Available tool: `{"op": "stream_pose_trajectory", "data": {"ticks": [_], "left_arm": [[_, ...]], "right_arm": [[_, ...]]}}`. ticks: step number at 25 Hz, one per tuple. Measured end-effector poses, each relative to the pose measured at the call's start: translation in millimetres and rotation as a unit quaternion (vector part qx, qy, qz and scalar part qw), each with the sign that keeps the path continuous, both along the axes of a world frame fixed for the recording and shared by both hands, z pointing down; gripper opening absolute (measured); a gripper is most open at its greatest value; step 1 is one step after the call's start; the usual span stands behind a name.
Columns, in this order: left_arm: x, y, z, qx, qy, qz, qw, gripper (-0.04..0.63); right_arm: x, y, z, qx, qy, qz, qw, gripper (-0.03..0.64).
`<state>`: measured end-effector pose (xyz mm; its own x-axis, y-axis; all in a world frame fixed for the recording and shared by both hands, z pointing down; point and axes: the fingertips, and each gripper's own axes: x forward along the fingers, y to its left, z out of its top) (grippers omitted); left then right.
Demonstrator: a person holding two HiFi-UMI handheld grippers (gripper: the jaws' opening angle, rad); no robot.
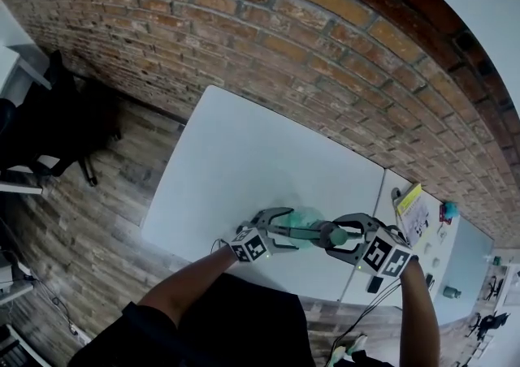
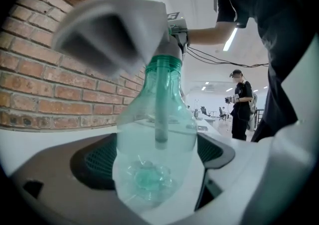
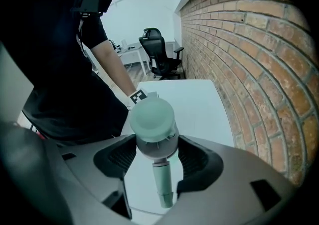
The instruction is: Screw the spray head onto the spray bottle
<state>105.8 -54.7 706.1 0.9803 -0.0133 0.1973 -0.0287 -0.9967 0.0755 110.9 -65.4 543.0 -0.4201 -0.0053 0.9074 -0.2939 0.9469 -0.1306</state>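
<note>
Fingers (image 2: 93, 163) tight on bottle (image 2: 158, 142), spray head (image 3: 153, 125)

Bottle (image 2: 155, 144) clear glossy plastic; wall (image 1: 284, 32) rough brick.

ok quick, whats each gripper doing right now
left gripper: closed, holding the spray bottle
right gripper: closed, holding the spray head

Bright, fisheye-warped (foreground blurred)
</note>
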Motion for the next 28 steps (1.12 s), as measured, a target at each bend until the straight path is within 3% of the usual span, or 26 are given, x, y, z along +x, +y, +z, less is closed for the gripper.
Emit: {"op": "stream_pose_trajectory", "data": {"ticks": [8, 14, 18, 22, 24, 28], "left_arm": [[0, -1, 0, 0.002, 0.007, -0.01, 0.9999, 0.504], [1, 0, -1, 0.001, 0.005, -0.011, 0.9999, 0.502], [0, 0, 0, -0.002, 0.002, -0.015, 0.9999, 0.502], [1, 1, 2, 0.001, 0.002, -0.023, 0.9997, 0.502], [1, 2, 2, 0.001, 0.003, -0.024, 0.9997, 0.502], [2, 0, 4, 0.016, -0.004, -0.021, 0.9996, 0.502]], "right_arm": [[1, 2, 2, -0.004, 0.013, -0.005, 1.0, 0.264], [-2, -8, -16, 0.032, 0.003, 0.116, 0.993, 0.269], [-1, 1, -24, 0.035, 0.012, 0.22, 0.975, 0.268], [-1, -1, -24, 0.056, 0.002, 0.311, 0.949, 0.269], [2, -3, -19, 0.07, 0.021, 0.324, 0.943, 0.268], [3, -4, -7, 0.076, 0.062, 0.295, 0.95, 0.268]]}}
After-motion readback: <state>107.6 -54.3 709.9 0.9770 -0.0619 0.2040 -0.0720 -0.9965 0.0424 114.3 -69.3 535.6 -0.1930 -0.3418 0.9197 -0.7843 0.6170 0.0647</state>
